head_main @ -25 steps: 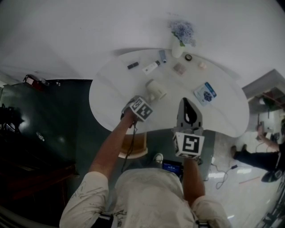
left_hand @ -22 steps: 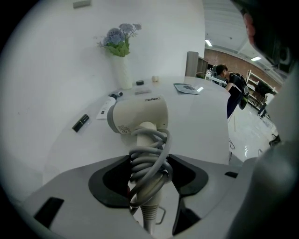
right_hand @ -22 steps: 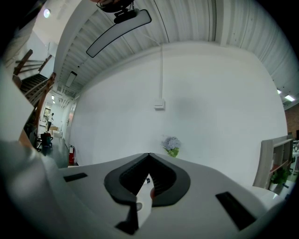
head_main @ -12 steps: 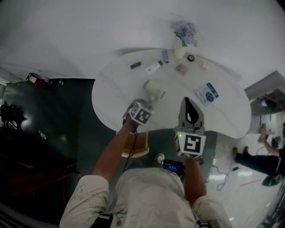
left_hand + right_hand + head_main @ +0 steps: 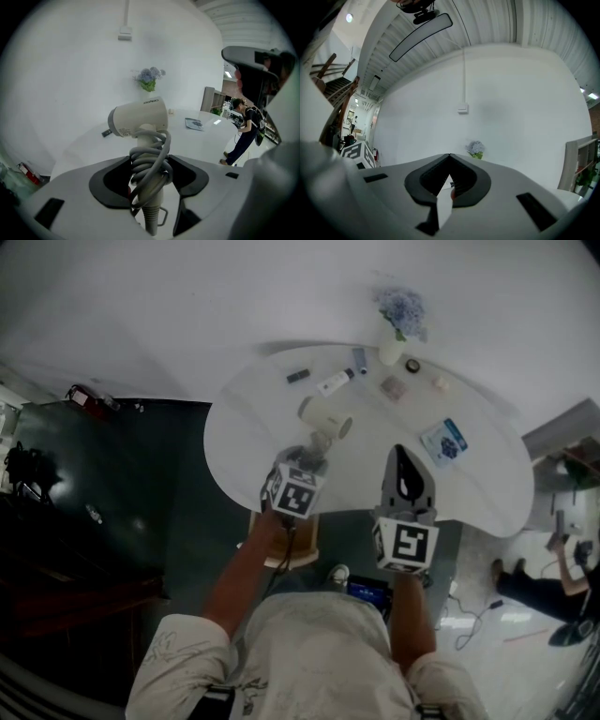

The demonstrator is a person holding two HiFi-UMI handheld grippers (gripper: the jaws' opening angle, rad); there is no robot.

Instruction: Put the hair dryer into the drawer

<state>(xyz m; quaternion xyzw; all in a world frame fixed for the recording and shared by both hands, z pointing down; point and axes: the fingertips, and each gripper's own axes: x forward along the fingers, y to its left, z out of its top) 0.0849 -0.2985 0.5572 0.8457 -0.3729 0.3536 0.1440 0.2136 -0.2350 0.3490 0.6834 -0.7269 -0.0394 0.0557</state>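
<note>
The white hair dryer (image 5: 323, 418) hangs just above the round white table (image 5: 487, 493), its grey cord wound around the handle. My left gripper (image 5: 312, 454) is shut on that handle. In the left gripper view the dryer's body (image 5: 138, 120) stands upright above the jaws, and the wrapped handle (image 5: 150, 164) is pinched between the dark pads of my left gripper (image 5: 149, 171). My right gripper (image 5: 401, 457) hovers over the table's near edge, jaws together with nothing in them; the right gripper (image 5: 449, 160) points level at the wall. No drawer shows in any view.
At the table's far side stand a vase of blue flowers (image 5: 398, 320), a white tube (image 5: 337, 382), a small dark item (image 5: 297, 377) and a booklet (image 5: 444, 440). A wooden stool (image 5: 286, 547) sits under the near edge. A person (image 5: 246, 129) stands off to the right.
My left gripper has risen with the hair dryer and rolled, so the dryer now hangs off the table. The right gripper has stayed put.
</note>
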